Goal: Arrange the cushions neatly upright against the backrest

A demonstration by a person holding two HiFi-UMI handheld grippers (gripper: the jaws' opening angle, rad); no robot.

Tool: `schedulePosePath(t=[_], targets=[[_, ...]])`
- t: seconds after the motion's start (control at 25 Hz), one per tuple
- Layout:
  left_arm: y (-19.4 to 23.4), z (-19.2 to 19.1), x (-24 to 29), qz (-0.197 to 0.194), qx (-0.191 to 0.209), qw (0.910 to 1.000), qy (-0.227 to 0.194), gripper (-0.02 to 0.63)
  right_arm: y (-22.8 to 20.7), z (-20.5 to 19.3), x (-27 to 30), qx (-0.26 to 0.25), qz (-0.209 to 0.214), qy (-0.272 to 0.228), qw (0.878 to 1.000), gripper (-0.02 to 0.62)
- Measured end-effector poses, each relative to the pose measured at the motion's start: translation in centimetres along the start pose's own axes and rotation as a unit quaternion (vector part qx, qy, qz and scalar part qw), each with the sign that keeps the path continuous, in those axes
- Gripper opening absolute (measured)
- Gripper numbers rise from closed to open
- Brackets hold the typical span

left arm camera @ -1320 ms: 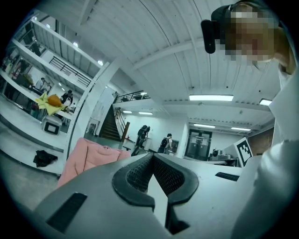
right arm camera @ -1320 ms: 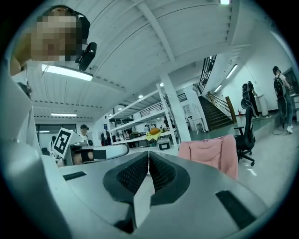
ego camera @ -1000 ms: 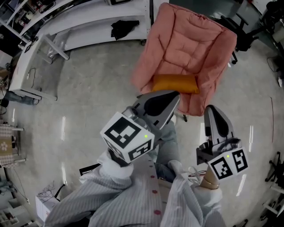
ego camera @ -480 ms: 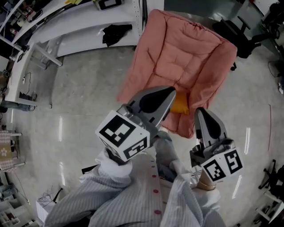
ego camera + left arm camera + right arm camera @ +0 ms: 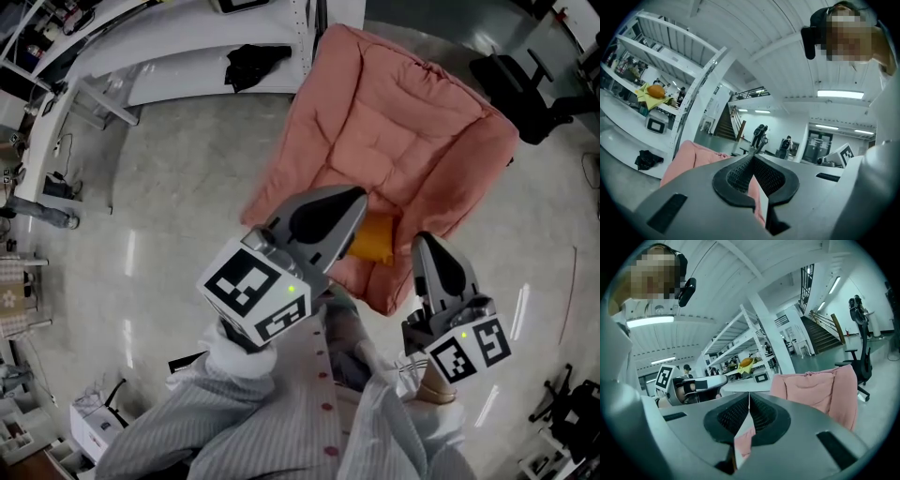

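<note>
we held the left gripper (image 5: 354, 199) and the right gripper (image 5: 427, 246) out ahead of us, each with its jaws pressed together and nothing between them. an orange cushion (image 5: 377, 240) lay on the seat of the pink armchair (image 5: 412, 122), partly hidden behind the left gripper and not propped upright. it looked soft, light and squashy; we judged that pinching a top corner or seam would lift it best.

Quilted pink cloth armchair (image 5: 403, 131), soft matt orange cushion (image 5: 370, 239), glossy polished floor (image 5: 178, 178), matt grey plastic claw (image 5: 314, 217)
</note>
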State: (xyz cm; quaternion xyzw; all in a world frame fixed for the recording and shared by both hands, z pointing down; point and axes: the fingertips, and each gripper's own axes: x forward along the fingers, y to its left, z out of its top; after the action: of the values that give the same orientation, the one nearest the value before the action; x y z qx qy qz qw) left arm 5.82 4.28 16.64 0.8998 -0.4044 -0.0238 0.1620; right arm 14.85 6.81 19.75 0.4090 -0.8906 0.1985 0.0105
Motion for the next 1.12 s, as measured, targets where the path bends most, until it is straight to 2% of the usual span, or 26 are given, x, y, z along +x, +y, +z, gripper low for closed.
schedulePosePath(t=[0.28,0.56,0.84,1.12], targets=[[4.1,0.4,0.0,0.017,0.002,0.9998,0.013,0.009,-1.3,-1.0,2.7,0.01,-0.016,0.018,1.0,0.014],[7.5,0.1,1.9,0.001,-0.004,0.9996,0.027,0.009,-3.4,-1.7,4.8,0.027,-0.053,0.023,0.998,0.014],[12.0,-2.8,3.6,0.003,-0.015,0.9976,0.068,0.009,-5.1,-3.1,8.1,0.029,-0.075,0.043,0.996,0.014],[15.9,-7.5,5.4,0.004,-0.022,0.9936,0.111,0.009,-8.1,-6.5,10.7,0.041,-0.105,0.066,0.991,0.014]])
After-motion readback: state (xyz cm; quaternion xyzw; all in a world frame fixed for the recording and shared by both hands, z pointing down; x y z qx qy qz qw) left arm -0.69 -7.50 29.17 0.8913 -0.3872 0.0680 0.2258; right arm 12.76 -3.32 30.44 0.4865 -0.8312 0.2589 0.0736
